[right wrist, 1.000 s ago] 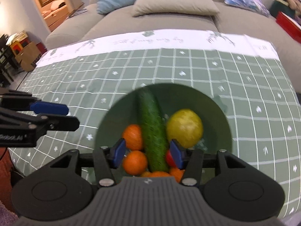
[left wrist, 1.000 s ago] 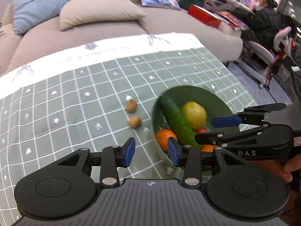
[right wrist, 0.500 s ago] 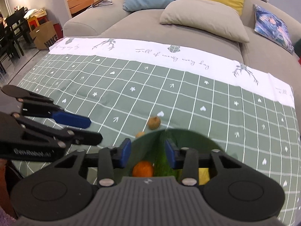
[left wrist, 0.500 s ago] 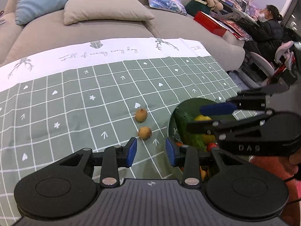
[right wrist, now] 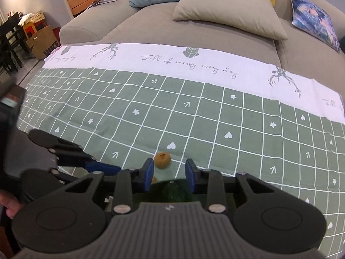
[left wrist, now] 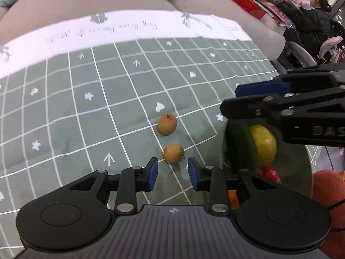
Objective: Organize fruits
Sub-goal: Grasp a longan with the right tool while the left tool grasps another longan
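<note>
Two small brown round fruits lie on the green checked tablecloth: a near one [left wrist: 173,153] and a far one [left wrist: 167,123]. My left gripper [left wrist: 172,173] is open and empty, its blue pads just short of the near fruit. A dark green bowl [left wrist: 301,157] at the right holds a cucumber [left wrist: 240,146], a yellow fruit [left wrist: 264,144] and a red one [left wrist: 270,172]. My right gripper [right wrist: 169,173] is open and empty above the bowl's near rim [right wrist: 172,182], with the far brown fruit [right wrist: 162,159] ahead of it. It shows in the left wrist view [left wrist: 258,99] above the bowl.
A grey sofa [right wrist: 194,32] with cushions runs along the table's far edge. A white printed band of cloth [right wrist: 172,62] borders that edge. A seated person [left wrist: 314,15] and a chair are at the far right. A cardboard box [right wrist: 43,41] stands at the far left.
Both grippers have moved left and forward, away from the bowl and toward the two brown fruits. The left gripper is now close to the near fruit. Both stay open.
</note>
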`<state>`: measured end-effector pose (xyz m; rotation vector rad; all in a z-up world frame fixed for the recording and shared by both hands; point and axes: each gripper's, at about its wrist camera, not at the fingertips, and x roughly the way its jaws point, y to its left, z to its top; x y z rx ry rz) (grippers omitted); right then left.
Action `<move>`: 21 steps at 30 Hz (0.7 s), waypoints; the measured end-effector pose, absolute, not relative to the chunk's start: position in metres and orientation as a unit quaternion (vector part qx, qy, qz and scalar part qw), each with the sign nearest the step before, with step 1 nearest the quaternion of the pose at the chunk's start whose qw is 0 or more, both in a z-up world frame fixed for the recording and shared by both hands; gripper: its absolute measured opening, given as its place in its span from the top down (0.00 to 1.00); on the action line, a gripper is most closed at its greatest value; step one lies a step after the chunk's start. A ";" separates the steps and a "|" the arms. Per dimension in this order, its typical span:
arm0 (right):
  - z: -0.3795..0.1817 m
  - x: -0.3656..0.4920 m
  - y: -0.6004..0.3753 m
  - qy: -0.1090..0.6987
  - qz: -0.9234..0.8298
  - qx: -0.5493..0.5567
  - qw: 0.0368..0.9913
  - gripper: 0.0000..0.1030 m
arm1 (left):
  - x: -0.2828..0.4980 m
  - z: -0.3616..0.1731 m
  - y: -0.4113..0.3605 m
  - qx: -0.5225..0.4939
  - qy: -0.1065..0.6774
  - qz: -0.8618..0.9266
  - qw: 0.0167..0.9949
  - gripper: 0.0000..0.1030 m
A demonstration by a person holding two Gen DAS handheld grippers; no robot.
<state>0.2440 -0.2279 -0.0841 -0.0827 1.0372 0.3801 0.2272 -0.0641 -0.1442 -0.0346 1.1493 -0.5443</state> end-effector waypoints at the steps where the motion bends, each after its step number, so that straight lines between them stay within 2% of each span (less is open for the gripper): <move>1: -0.086 0.246 -0.228 0.494 0.181 -0.036 0.850 0.72 | 0.230 -0.148 -0.065 -0.016 0.540 -0.254 0.802 0.65; 5: -0.091 0.252 -0.231 0.498 0.180 -0.026 0.848 0.72 | 0.239 -0.157 -0.065 -0.022 0.544 -0.267 0.795 0.69; 14: -0.101 0.263 -0.236 0.509 0.178 -0.010 0.842 0.72 | 0.259 -0.167 -0.054 -0.047 0.546 -0.328 0.769 0.69; 21: -0.105 0.266 -0.235 0.515 0.183 -0.009 0.837 0.72 | 0.265 -0.172 -0.051 -0.029 0.544 -0.359 0.758 0.69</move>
